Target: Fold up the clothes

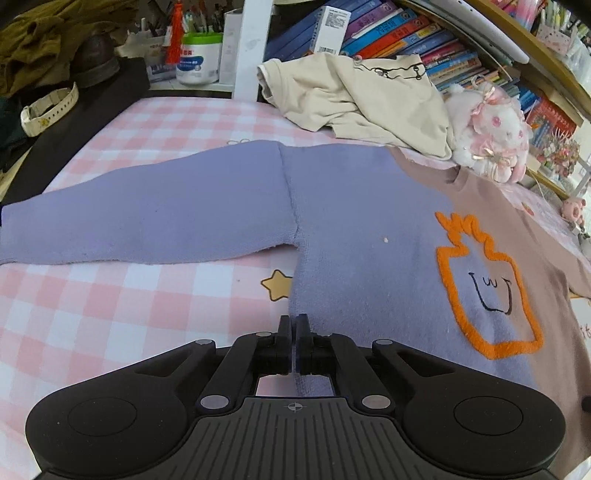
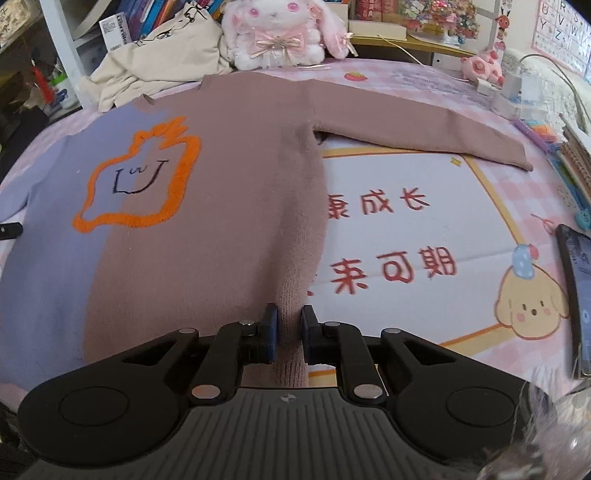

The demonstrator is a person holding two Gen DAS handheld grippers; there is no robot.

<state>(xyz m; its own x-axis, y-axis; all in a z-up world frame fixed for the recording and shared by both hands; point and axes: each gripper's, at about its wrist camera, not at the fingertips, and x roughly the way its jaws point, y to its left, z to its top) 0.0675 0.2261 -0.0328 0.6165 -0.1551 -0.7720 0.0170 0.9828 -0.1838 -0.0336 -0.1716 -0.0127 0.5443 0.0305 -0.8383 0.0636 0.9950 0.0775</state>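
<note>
A two-tone sweater lies flat on the pink checked bed, sleeves spread out. Its lavender half [image 1: 351, 206] fills the left wrist view, its mauve half [image 2: 229, 177] the right wrist view. An orange outlined face design [image 1: 487, 288] sits on the chest and also shows in the right wrist view [image 2: 144, 173]. My left gripper [image 1: 294, 325] is shut on the lavender side edge near the hem. My right gripper [image 2: 289, 317] has its jaws narrowly apart, with a raised fold of the mauve side edge between them.
A crumpled beige shirt [image 1: 362, 99] and a pink-white plush bunny [image 2: 277, 29] lie at the far edge by bookshelves [image 1: 424, 40]. A phone [image 2: 578, 295] lies at the right. A watch [image 1: 48, 107] sits far left. Small items [image 2: 517, 92] crowd the right edge.
</note>
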